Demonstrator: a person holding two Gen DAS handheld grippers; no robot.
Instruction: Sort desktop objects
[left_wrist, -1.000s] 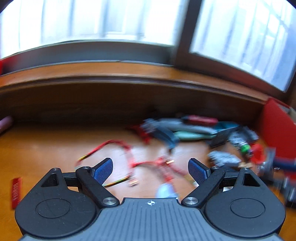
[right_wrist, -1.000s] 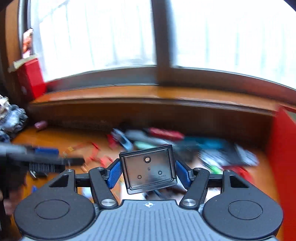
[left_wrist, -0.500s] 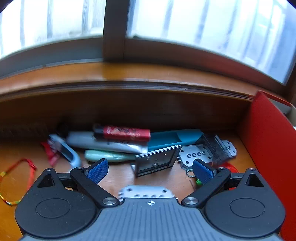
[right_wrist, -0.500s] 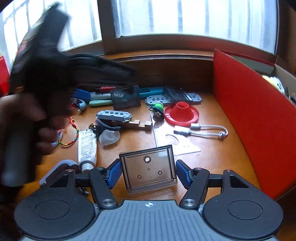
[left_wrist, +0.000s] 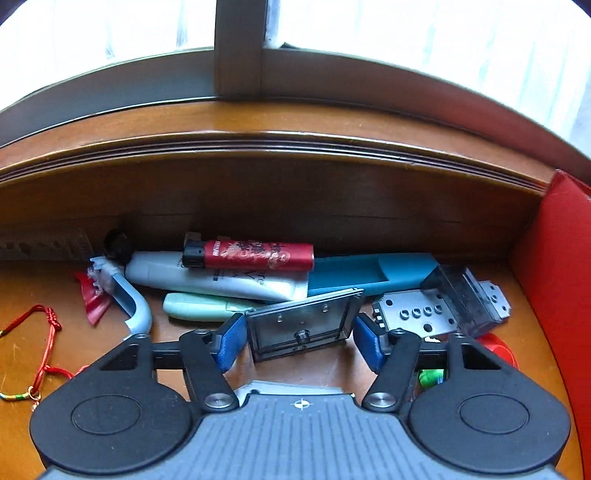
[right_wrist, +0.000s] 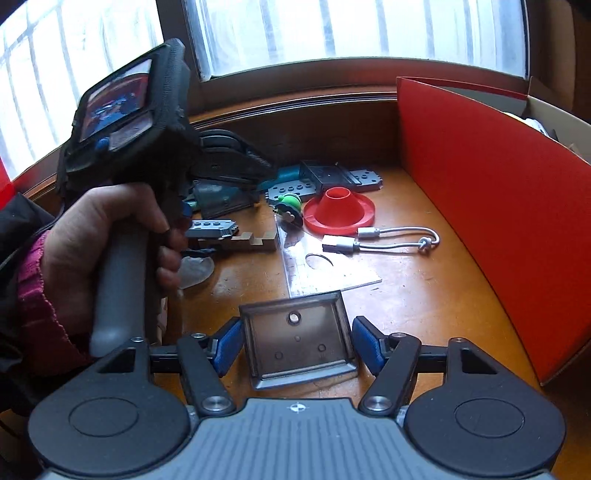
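Observation:
In the left wrist view my left gripper has a smoky clear box between its blue pads. Its jaws are closing, and the pads sit against the box's two sides. The box leans on the desk in front of a pile: a red lighter, a white tube and a teal case. My right gripper is shut on a matching smoky lid held just above the desk. The right wrist view also shows a hand holding the left gripper's handle over the pile.
A red box wall closes the right side. On the desk lie a red funnel, a short white cable, a clear ruler and a green toy. A red cord bracelet and a blue razor lie left of the pile.
My left gripper swung right along the desk to the pile, and its jaws narrowed around the smoky box. My right gripper tipped downward, still holding the lid.

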